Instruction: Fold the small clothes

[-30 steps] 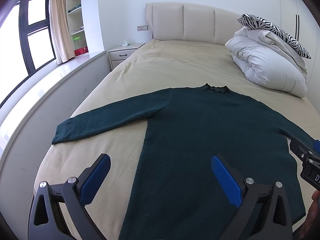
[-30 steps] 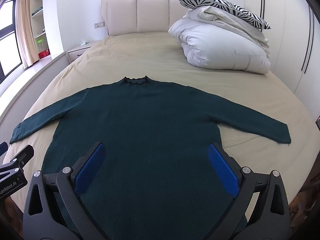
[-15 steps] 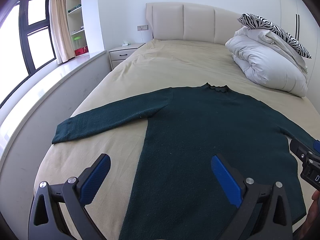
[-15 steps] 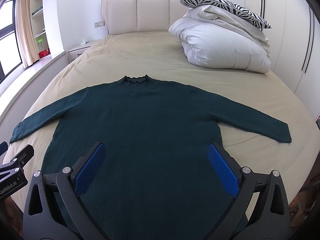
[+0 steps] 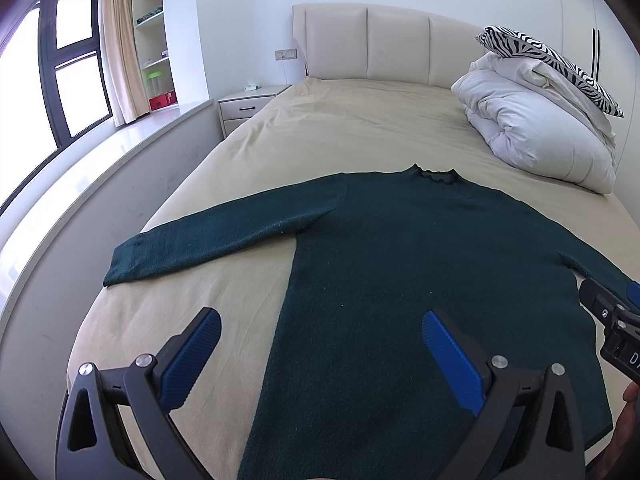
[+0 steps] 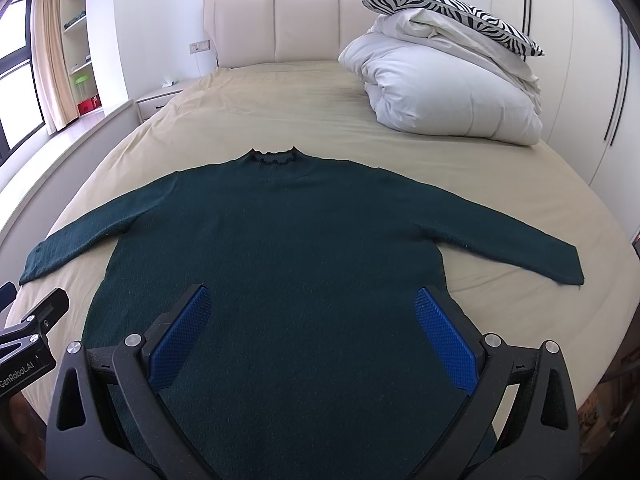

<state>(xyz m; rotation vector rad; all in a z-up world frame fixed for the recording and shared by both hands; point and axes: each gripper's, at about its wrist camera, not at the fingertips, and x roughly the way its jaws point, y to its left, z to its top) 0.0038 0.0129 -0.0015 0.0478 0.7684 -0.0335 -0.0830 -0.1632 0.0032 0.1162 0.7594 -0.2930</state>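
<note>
The left claw (image 5: 320, 354) hangs above the near end of the bed with its two blue-padded fingers (image 5: 190, 364) spread wide and nothing between them; one finger sits over bare sheet, the other over the lower left part of a dark green sweater (image 5: 420, 280). The right claw (image 6: 314, 338) is likewise spread wide and empty, both blue pads (image 6: 444, 340) poised over the sweater's lower body, apart from the knit as far as can be told. In the left wrist view the black frame of the right claw shows at the right edge with a bit of the person's hand (image 5: 628, 420) below it, and in the right wrist view the left claw's black frame juts in at the lower left. The sweater lies flat and face up across the foot half of the bed (image 6: 280, 96), hem toward the claws, its small ruffled collar (image 6: 274, 156) pointing to the headboard (image 6: 276, 28), both long sleeves stretched out to either side; the left cuff (image 5: 120, 264) reaches near the bed's edge, the right cuff (image 6: 564, 266) rests on the beige sheet. Farther up, on the right side of the bed, a folded white duvet (image 6: 444, 92) is piled with a zebra-striped pillow (image 6: 444, 12) on top, well apart from the sweater. Beyond the bed's left side stand a white nightstand (image 5: 250, 106), a wide pale window ledge (image 5: 100, 168), open shelves, a beige curtain (image 5: 120, 40) and a dark-framed window (image 5: 60, 68).
</note>
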